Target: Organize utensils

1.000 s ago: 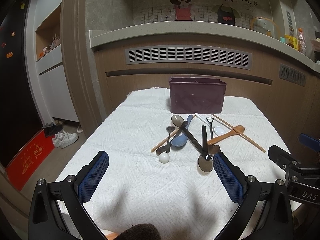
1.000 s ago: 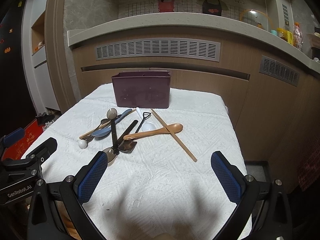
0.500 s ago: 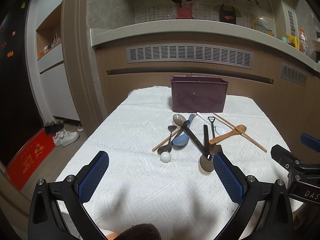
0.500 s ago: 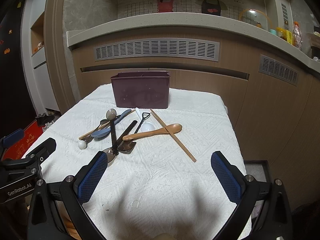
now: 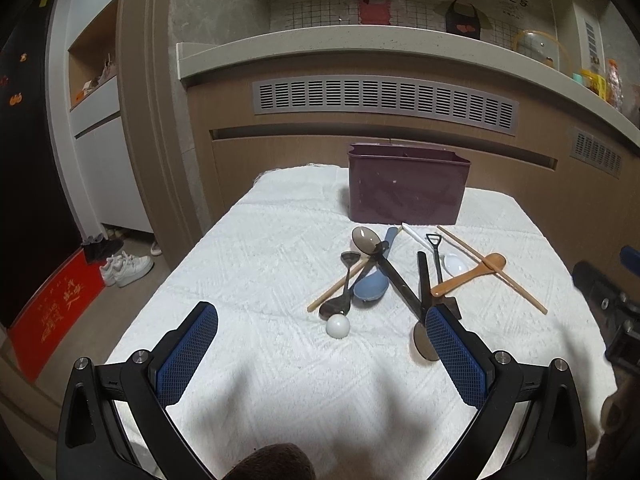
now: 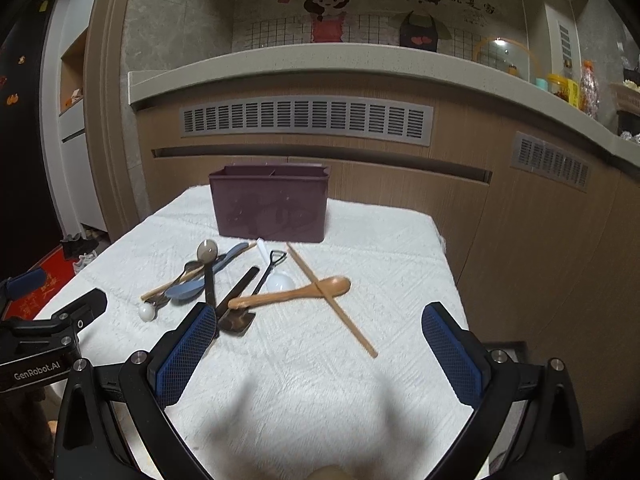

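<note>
From the left wrist, the left tool (image 5: 320,354) hangs wide open above the near edge of the bench (image 5: 248,248), holding nothing. Over the last second the view has crept forward only a little: the heap of utensils sits slightly lower and larger between the blue pads, and no piece in it has shifted. The purple box (image 5: 406,188) stands at the far edge, nothing showing above its rim. In front of it lie a grey spoon (image 5: 363,237) on a long black handle, a blue spoon (image 5: 372,288), a small dark spoon (image 5: 338,306) crossing a chopstick (image 5: 338,288), a white ball (image 5: 338,326), a white spoon (image 5: 456,263), a wooden spoon (image 5: 468,276) and a second chopstick (image 5: 492,270) towards the right edge. The right pad partly covers a spoon bowl nearest the camera.

From the right wrist, the right tool (image 6: 320,354) is likewise spread wide and empty, and it too has only eased closer. Its left pad now overlaps the near end of the heap, beside a small shovel-shaped scoop (image 6: 238,322). The wooden spoon (image 6: 292,292) lies across the chopstick (image 6: 332,300), straight ahead between the pads. The box (image 6: 270,208) shows a divider inside.

Sorting has not begun, by the look of it; both tools seem to be closing in for a first pick, the right likeliest on the wooden spoon or chopstick.
</note>
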Demonstrator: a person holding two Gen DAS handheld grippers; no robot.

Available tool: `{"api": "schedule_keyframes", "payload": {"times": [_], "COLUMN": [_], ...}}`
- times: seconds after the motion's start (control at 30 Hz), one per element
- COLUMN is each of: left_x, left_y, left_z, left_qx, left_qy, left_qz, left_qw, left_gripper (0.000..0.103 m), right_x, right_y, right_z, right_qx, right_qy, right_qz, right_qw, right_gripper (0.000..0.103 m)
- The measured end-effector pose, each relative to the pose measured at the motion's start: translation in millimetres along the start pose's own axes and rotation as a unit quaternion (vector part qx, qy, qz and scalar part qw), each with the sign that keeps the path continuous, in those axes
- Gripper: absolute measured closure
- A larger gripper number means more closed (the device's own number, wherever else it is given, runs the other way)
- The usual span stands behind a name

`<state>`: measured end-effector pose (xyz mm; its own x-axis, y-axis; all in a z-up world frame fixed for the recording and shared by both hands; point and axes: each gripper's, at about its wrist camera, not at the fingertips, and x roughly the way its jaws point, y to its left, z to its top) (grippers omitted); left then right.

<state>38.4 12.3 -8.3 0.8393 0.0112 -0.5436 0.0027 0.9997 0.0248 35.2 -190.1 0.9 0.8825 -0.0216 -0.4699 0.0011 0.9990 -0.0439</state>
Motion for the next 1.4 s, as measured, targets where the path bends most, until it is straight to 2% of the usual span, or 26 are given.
{"api": "schedule_keyframes", "payload": {"times": [0.13,0.37,0.43,0.5,0.57,0.63,0.7,0.83,0.97,1.1,1.17,1.23,1.4], "left_x": [20,84,103,119,140,158,172,197,219,236,236,234,214], "left_y": [1,-15,-22,-29,-35,-38,-42,-49,-57,-59,-58,-59,-46], "left_z": [12,46,58,67,75,78,76,70,66,58,57,56,57], "left_qx": [0.010,0.028,0.031,0.036,0.035,0.032,0.031,0.033,0.043,0.043,0.038,0.044,0.037], "left_qy": [0.012,0.063,0.068,0.075,0.091,0.108,0.121,0.143,0.152,0.175,0.171,0.166,0.133], "left_qz": [-0.019,-0.067,-0.066,-0.059,-0.056,-0.050,-0.048,-0.036,-0.026,-0.034,-0.048,-0.063,-0.075], "left_qw": [0.9997,0.9954,0.9950,0.9948,0.9937,0.9923,0.9911,0.9884,0.9871,0.9830,0.9834,0.9832,0.9877], "left_gripper": [0.000,0.000,0.000,0.000,0.000,0.000,0.002,0.013,0.016,0.033,0.042,0.067,0.067], "right_x": [12,46,56,66,81,98,111,135,151,156,159,160,159], "right_y": [-5,-11,-12,-12,-13,-15,-19,-24,-28,-32,-32,-32,-26], "right_z": [14,37,42,46,51,56,59,62,59,53,50,49,50], "right_qx": [-0.003,-0.030,-0.041,-0.051,-0.063,-0.069,-0.067,-0.062,-0.056,-0.048,-0.047,-0.048,-0.052], "right_qy": [-0.005,0.004,0.005,0.010,0.024,0.038,0.047,0.063,0.080,0.090,0.094,0.098,0.103], "right_qz": [0.003,0.003,0.002,0.001,0.007,0.013,0.016,0.034,0.045,0.049,0.051,0.051,0.056], "right_qw": [1.000,1.000,0.999,0.999,0.998,0.997,0.997,0.996,0.994,0.994,0.993,0.993,0.992], "right_gripper": [0.001,0.001,0.003,0.009,0.022,0.029,0.030,0.045,0.047,0.047,0.047,0.047,0.047]}}
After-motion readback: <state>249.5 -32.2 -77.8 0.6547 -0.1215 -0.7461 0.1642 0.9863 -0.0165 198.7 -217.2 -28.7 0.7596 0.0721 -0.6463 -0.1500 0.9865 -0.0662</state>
